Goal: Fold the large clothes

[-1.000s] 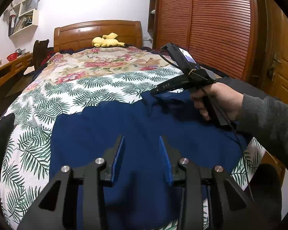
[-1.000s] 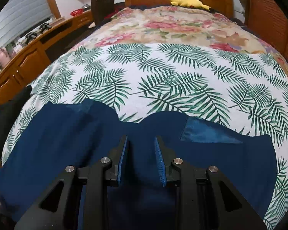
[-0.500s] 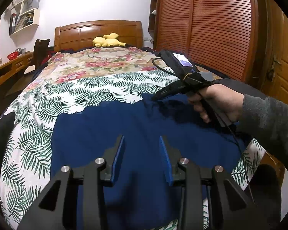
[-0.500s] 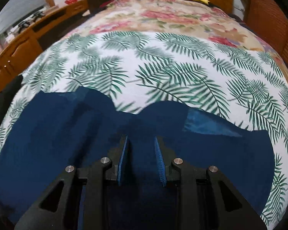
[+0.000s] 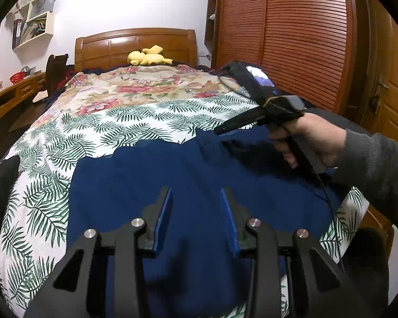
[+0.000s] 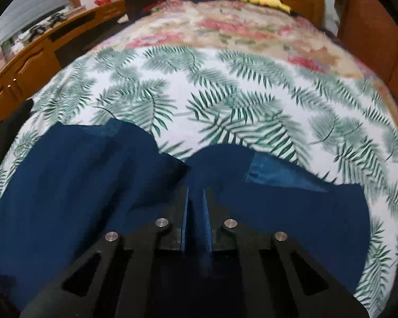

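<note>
Bedspread [image 6: 225, 100] bears navy garment [image 6: 79, 185], right gripper [image 6: 196, 198] pinching it.

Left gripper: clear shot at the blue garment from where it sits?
Probably yes. The left gripper hangs open right over the blue garment, nothing between them. The right gripper, jaws just closing on a fold, works the far edge, well clear.
</note>
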A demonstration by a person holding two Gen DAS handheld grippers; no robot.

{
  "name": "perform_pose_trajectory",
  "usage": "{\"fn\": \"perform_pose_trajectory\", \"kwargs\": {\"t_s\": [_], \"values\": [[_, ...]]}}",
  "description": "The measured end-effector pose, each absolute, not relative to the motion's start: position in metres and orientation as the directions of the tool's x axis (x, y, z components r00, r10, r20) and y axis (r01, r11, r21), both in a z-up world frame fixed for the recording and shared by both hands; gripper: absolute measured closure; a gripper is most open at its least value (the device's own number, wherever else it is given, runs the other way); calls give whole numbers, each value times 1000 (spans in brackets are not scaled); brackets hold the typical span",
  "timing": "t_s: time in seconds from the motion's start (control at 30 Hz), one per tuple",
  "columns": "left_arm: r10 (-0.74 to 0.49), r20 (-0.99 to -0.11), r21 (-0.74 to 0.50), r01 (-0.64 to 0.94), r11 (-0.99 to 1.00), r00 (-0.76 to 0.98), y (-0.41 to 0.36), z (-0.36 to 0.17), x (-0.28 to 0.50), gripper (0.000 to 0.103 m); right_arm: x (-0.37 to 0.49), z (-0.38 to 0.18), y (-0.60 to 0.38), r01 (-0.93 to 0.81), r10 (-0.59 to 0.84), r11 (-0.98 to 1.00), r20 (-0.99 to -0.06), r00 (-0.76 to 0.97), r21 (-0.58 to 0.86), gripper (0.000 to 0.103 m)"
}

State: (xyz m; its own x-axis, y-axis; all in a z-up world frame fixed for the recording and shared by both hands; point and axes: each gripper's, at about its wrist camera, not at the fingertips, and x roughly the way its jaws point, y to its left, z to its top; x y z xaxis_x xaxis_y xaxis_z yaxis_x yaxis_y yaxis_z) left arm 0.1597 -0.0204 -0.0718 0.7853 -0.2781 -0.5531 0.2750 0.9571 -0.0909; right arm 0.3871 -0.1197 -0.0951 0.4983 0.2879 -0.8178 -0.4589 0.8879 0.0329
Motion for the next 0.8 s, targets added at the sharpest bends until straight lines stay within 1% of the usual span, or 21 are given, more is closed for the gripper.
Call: {"fn": "perform_pose_trajectory", "kwargs": {"t_s": [0.07,0.17,0.3,0.43,0.5,0.53,0.57,0.63,0.8], "values": [[-277,-548,-90,274,957,789,-22,-71,157,68,375,-84,-127,-464,298,886,-801,519,29,76],[-273,-553,-84,274,958,787,-27,-72,151,68,351,-71,-142,-475,304,880,-776,552,6,69],[-262,-562,-66,273,960,784,-37,-75,138,68,306,-61,-169,-490,298,871,-755,584,-35,67],[-285,-571,-78,295,952,770,-48,-75,127,67,256,-49,-201,-519,341,854,-725,599,-27,66],[-280,-583,-61,302,951,763,-55,-76,123,67,238,-49,-210,-520,334,853,-719,609,-44,65],[-274,-589,-50,304,951,760,-59,-77,120,67,228,-50,-216,-521,335,852,-712,616,-49,63],[-271,-593,-43,306,951,758,-63,-78,119,67,221,-51,-219,-522,337,851,-709,619,-52,58],[-263,-602,-31,307,951,754,-69,-78,117,67,207,-57,-227,-525,334,849,-708,622,-61,55],[-248,-619,-14,306,952,745,-80,-77,113,67,190,-71,-243,-528,321,846,-721,614,-73,53]]}}
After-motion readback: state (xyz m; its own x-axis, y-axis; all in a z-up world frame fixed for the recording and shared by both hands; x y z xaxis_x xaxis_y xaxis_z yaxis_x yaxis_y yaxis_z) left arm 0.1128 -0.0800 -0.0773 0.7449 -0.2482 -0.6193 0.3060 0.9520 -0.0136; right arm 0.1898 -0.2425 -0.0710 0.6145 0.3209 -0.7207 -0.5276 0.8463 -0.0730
